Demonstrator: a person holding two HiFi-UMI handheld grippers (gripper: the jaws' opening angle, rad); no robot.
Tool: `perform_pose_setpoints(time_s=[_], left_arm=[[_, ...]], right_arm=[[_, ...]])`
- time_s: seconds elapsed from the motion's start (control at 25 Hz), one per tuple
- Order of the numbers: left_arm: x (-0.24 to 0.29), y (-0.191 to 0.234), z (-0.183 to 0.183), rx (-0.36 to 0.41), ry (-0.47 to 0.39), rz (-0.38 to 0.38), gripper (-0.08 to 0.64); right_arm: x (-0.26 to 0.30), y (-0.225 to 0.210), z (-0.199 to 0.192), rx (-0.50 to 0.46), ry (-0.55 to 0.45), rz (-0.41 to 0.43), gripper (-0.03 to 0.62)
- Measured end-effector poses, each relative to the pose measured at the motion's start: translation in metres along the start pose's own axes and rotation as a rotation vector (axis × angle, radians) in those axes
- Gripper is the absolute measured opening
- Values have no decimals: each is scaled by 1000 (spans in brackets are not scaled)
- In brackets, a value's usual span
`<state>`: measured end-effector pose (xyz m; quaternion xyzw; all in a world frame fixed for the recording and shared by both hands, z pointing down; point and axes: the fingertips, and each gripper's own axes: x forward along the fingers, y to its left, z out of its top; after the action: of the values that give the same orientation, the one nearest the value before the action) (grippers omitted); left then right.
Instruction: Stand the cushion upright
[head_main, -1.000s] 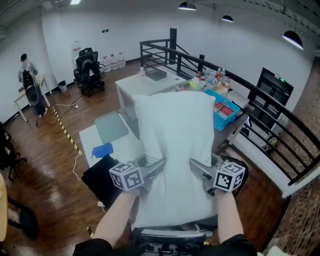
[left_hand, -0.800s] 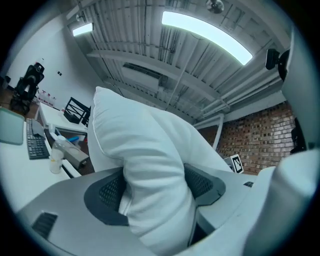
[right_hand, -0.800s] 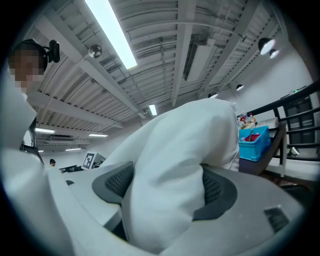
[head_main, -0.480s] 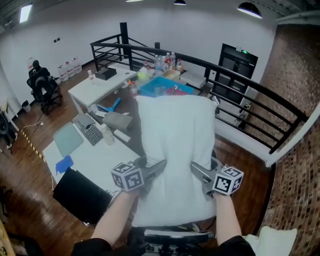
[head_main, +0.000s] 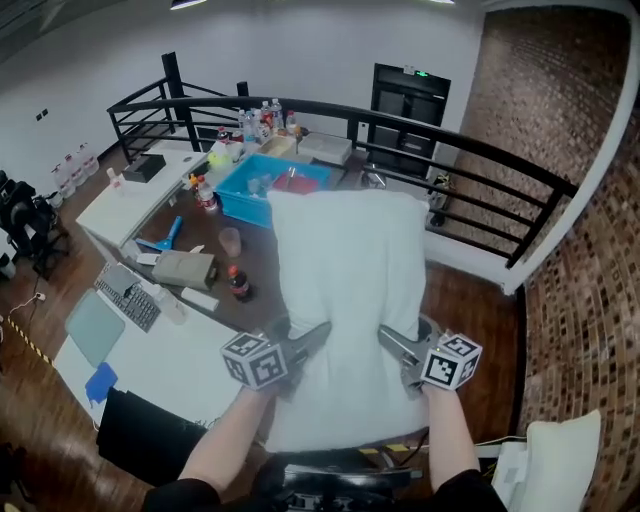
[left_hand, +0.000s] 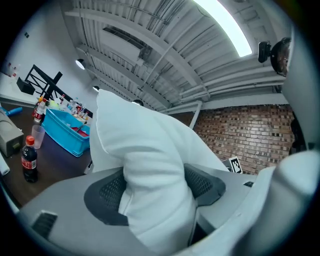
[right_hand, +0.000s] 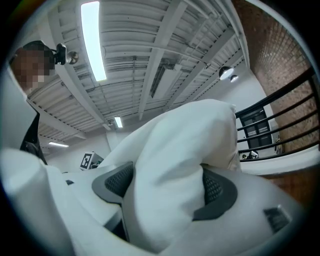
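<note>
cushion: the white cushion (head_main: 345, 280) is up in the air right in front of the person, long side running away from them, not resting on anything i can see
left gripper: left gripper (head_main: 305, 342) is clamped on the cushion's left edge, low down, with a fat fold of fabric squeezed between the pads
right gripper: right gripper (head_main: 395, 345), same deal on the right edge, closed tight on a bunched fold
slip risk: both grips sit near the bottom end, so most of the cushion hangs out past the pads. the soft filling could creep out of the pinch if one side eases off first, and then it flops sideways
standing risk: it's squishy. set on its short edge with nothing behind it, my guess is it folds or tips over
landing spot: can't tell where it's meant to go, the cushion hides whatever is straight below it
clutter: the dark surface (head_main: 270, 250) off to the left carries a blue bin (head_main: 270, 190), a cola bottle (head_main: 238, 283) and a clear cup (head_main: 230, 240). a keyboard (head_main: 125, 297) sits further left. swinging the cushion that way could knock the bottle over
in the way: black railing (head_main: 470, 160) beyond, brick wall (head_main: 590, 250) on the right
extra: a second cushion (head_main: 560, 460) sits at bottom right by the wall, well apart
</note>
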<state>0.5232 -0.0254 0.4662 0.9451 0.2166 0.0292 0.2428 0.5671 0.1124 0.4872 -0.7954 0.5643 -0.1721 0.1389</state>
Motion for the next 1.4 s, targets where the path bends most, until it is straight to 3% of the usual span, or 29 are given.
perform_pose_setpoints(time_s=[0.28,0.56,0.92,1.2,1.4], left_arm=[[21,48,-24,15,-2,34,321],[47,101,-77,-11,14,112,321],[74,145,-124,-2,40,142,324],[76,167,-161,-49,100,202,348],[69,175,-186,-10,182,255,354]], right_arm=[[28,-43,-24,-67,29,-26,367],[60,-107,-68,-67,139,-52,367],[76,-160,-112,-78,223,-43,362],[72,-181,-149,-104,334,-75,362],[69,-190,-186,-139,456,-122,362]])
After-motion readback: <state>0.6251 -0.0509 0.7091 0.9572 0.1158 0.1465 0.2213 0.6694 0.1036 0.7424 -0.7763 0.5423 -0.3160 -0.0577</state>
